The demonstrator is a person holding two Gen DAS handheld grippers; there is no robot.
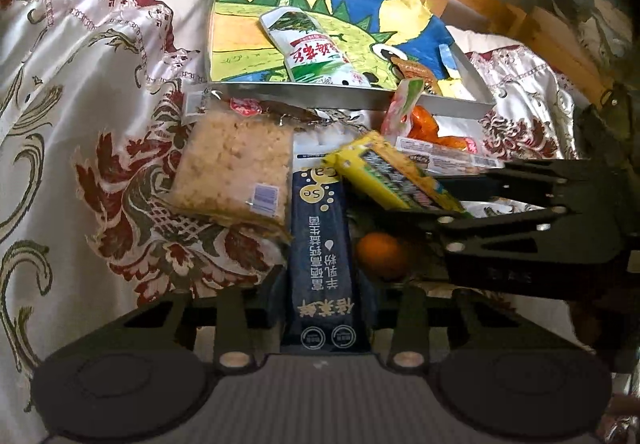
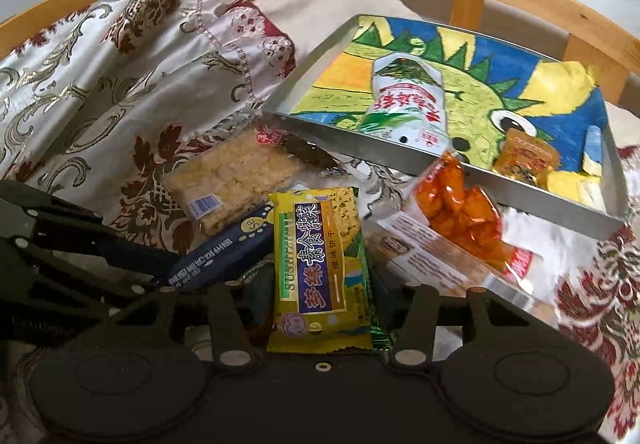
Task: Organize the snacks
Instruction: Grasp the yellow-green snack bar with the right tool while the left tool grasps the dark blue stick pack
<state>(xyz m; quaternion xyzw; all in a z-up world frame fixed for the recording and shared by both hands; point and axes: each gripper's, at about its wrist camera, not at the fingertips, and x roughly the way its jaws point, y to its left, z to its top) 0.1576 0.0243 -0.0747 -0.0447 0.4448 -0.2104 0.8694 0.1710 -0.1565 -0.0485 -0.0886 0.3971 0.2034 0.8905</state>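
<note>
Left gripper (image 1: 326,308) is clamped on the navy sachet (image 1: 322,252); right gripper (image 2: 322,308) grips the yellow packet (image 2: 320,268). Both packs are pinched across their width, long axes running forward toward the tray (image 2: 440,167), evidently for transfer there. Both sit amid loose snacks on the bedspread (image 1: 80,83).

bed: patterned bedspread (image 1: 100,91) | on it: painted tray (image 1: 340,95), rice-crisp pack (image 1: 236,167), orange-snack bag (image 2: 464,211)
</note>
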